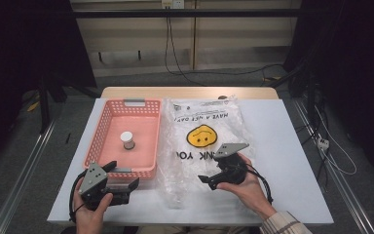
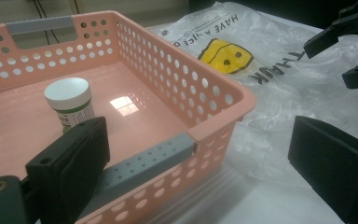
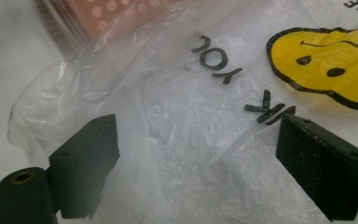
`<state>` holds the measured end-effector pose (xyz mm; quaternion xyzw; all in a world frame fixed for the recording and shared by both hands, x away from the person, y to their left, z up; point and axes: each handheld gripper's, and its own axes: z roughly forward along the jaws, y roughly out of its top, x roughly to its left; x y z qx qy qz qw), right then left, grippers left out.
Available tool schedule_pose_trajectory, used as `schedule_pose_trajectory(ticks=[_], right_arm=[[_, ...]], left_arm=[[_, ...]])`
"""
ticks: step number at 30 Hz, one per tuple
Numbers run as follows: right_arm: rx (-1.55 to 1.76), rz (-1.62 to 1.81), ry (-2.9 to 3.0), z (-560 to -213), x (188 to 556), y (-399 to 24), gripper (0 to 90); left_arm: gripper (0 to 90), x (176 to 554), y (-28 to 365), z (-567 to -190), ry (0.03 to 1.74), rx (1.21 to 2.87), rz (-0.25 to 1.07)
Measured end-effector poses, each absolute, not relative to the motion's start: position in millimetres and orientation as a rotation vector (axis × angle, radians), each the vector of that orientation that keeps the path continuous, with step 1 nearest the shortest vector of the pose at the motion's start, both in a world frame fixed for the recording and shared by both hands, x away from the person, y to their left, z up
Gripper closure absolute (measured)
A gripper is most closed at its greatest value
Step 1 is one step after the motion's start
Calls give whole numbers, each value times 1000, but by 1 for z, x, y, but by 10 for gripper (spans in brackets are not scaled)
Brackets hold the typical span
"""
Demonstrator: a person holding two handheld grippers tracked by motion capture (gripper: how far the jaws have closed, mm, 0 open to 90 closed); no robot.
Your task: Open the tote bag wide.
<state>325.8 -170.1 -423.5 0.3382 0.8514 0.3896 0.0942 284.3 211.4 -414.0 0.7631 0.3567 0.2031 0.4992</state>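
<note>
A pink perforated basket [image 1: 108, 122] lies on the left of the white table, with a small white-lidded jar [image 1: 127, 140] upright inside it. To its right a clear plastic bag [image 1: 204, 117] with a yellow smiley face [image 1: 200, 135] lies flat. My left gripper [image 1: 124, 175] is open at the basket's near right corner; in the left gripper view its jaws [image 2: 198, 135] straddle that corner of the basket [image 2: 214, 88], with the jar [image 2: 70, 100] beyond. My right gripper [image 1: 207, 182] hovers open over the bag's near part, with only the bag [image 3: 191, 93] below its jaws [image 3: 198, 126].
The white table [image 1: 282, 146] has bare surface to the right of the bag and along the front edge. A wooden strip [image 1: 190, 92] runs along the table's far side. Cables lie on the floor behind and to the right. The right gripper [image 2: 349, 51] appears far off in the left gripper view.
</note>
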Motion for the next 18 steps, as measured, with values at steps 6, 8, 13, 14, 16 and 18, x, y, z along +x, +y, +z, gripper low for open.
schedule_pose_trajectory(ticks=[6,8,13,14,16,18], right_arm=[[963,1125,2587,-429,323,-170,181],[939,1096,2603,-429,320,-170,228],[894,1035,2649,-434,316,-165,251],[860,1029,2675,-435,314,-163,247],[840,1051,2673,-431,310,-162,250],[836,1051,2674,-429,309,-161,248]], left_arm=[[52,284,210,-415,856,1858,493],[52,284,210,-415,854,1858,493],[52,284,210,-415,854,1857,493],[52,284,211,-414,852,1858,493],[52,284,211,-414,849,1859,494],[52,284,211,-414,852,1857,492]])
